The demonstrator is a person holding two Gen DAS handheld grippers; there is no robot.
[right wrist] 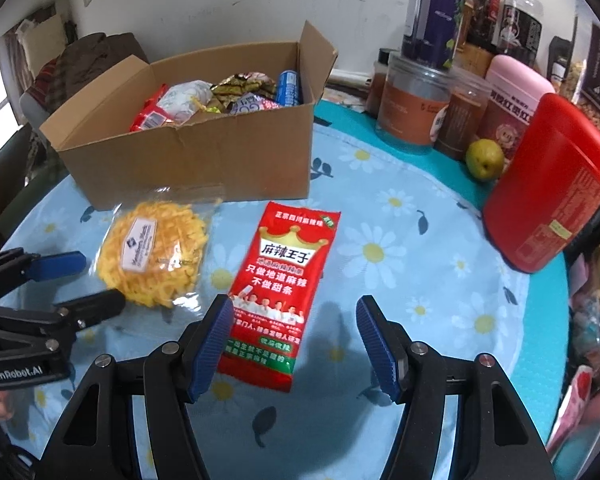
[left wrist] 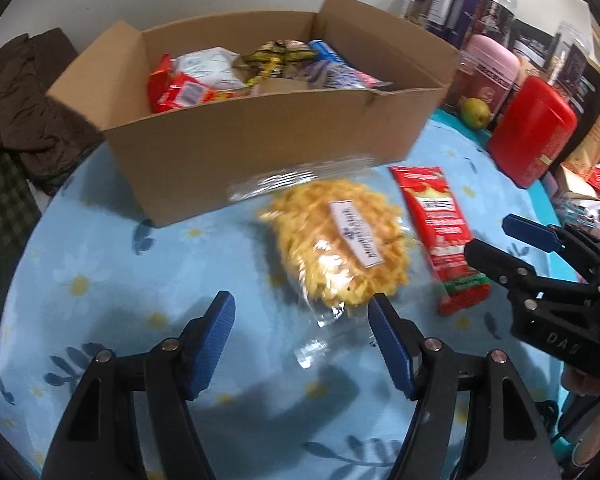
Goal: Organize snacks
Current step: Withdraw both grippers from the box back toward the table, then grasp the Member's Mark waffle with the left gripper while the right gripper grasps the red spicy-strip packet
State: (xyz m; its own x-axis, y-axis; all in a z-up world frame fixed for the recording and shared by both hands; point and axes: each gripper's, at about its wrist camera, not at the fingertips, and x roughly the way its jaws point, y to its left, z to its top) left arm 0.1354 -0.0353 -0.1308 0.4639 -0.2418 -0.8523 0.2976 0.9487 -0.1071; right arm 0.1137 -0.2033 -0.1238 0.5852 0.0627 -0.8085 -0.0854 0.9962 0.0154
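1. A round table (right wrist: 440, 264) carries a pale blue cloth printed with daisies and dark leaves, with a teal border at its edge.
2. A white wall stands behind the table; at the left, brown and checked fabric lies heaped on a chair (left wrist: 24, 92).
3. An open cardboard box (left wrist: 260, 136) sits at the far side of the table, holding mixed snack packets in red, white, gold and blue.
4. Along the right rim stand clear jars (right wrist: 436, 16), a pink canister (right wrist: 516, 92), a red canister (right wrist: 548, 184) lying tilted, and a green pear (right wrist: 485, 159) just beside it.
5. A clear bag of yellow crisps (left wrist: 336, 240) lies flat in front of the box, its top edge touching the box wall.
6. A red snack packet (right wrist: 284, 292) with a gold crown lies flat just beside the crisps, apart from them.
7. The left gripper (left wrist: 302, 312) points steeply down over the near end of the crisp bag, its blue fingers spread and gripping nothing.
8. The right gripper (right wrist: 296, 316) tilts down over the lower part of the red packet, its fingers likewise apart and empty; one blue pad lies over the packet's left edge in its own view.
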